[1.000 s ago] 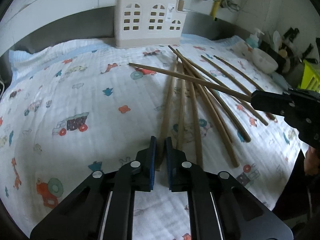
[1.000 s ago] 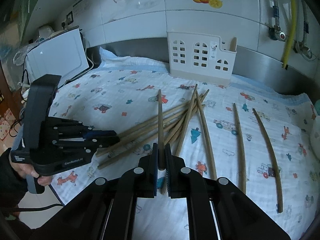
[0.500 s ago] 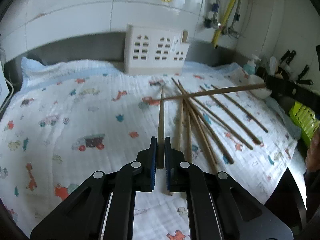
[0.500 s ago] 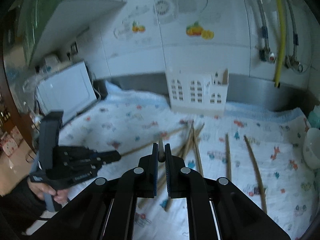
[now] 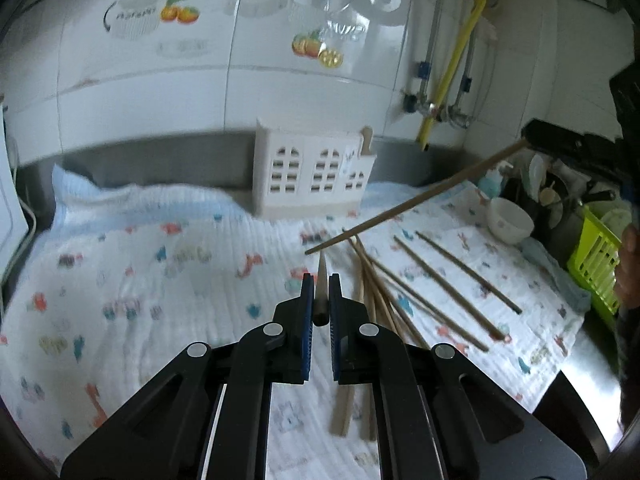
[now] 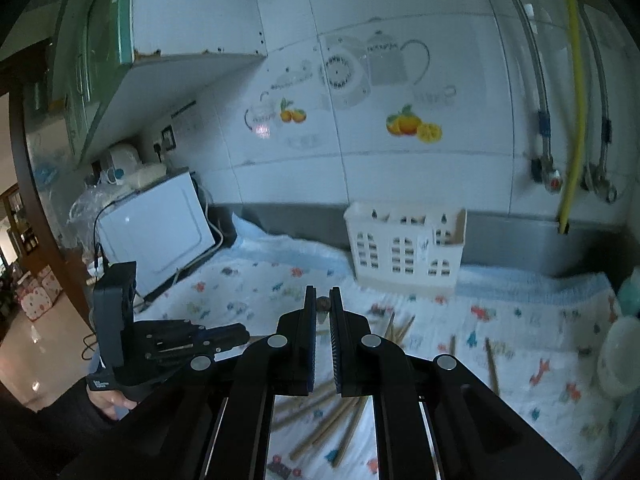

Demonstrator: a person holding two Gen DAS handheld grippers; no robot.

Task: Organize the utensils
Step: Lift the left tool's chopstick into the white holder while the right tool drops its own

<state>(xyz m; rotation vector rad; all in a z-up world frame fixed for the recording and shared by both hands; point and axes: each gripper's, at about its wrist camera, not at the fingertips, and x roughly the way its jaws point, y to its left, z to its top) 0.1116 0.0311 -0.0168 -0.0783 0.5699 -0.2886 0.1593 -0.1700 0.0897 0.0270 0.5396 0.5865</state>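
I am pinching one chopstick [image 5: 321, 280] in my left gripper [image 5: 319, 298] and another chopstick [image 5: 416, 196] in my right gripper [image 6: 322, 308], both raised above the cloth [image 5: 160, 280], facing the white holder [image 5: 314, 176].

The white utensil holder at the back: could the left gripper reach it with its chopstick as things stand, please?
Probably yes. The left gripper holds a chopstick, and only bare cloth lies between it and the utensil holder. The right gripper's chopstick hangs to the right, seemingly off that path.
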